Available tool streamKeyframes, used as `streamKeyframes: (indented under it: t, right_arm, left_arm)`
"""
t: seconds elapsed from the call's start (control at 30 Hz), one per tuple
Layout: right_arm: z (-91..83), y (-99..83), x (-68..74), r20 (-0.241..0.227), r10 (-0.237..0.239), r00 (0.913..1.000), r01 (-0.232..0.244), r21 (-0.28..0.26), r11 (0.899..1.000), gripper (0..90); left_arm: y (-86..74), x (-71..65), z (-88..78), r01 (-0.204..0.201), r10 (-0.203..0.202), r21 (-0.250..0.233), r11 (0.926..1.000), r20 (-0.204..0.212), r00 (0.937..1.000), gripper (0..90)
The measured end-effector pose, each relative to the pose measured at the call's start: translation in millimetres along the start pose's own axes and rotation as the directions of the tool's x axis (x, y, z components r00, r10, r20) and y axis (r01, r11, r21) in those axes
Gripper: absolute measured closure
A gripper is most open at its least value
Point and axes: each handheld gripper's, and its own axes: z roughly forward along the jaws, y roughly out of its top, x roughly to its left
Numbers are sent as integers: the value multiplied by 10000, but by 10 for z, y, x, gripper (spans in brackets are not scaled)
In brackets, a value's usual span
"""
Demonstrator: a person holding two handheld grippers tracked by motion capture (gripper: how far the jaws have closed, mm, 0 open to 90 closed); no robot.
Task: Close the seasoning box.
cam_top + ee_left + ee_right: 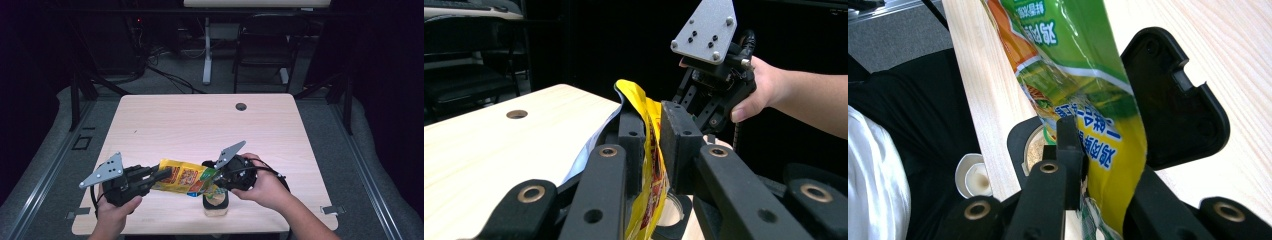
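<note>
Packet (pixel 187 178) is held above the near table (pixel 200 125) edge, long axis running left to right, left gripper (pixel 159 175) clamped on its left end, right gripper (pixel 212 175) on its right end. A jar (pixel 216 202) stands just below the right end.

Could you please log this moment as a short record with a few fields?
setting: wooden table, dark room
held item: yellow and green packet, lifted above the table
left gripper: jaws shut on one end of the packet
right gripper: jaws shut on the other end
below packet: open jar near the table's front edge
</note>
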Motion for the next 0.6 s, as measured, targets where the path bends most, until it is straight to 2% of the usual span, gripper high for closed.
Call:
streamKeyframes:
  t: [0.23,0.6]
  right_arm:
    - [-6,-17,-9,-19,14,10000,-14,50,10000,859]
    - [-12,-60,-19,15,36,10000,-36,132,9999,859]
  left_arm:
    - [22,-5,27,-88,88,43,10000,-25,10000,799]
    - [69,-54,107,-181,181,25,9998,190,9997,798]
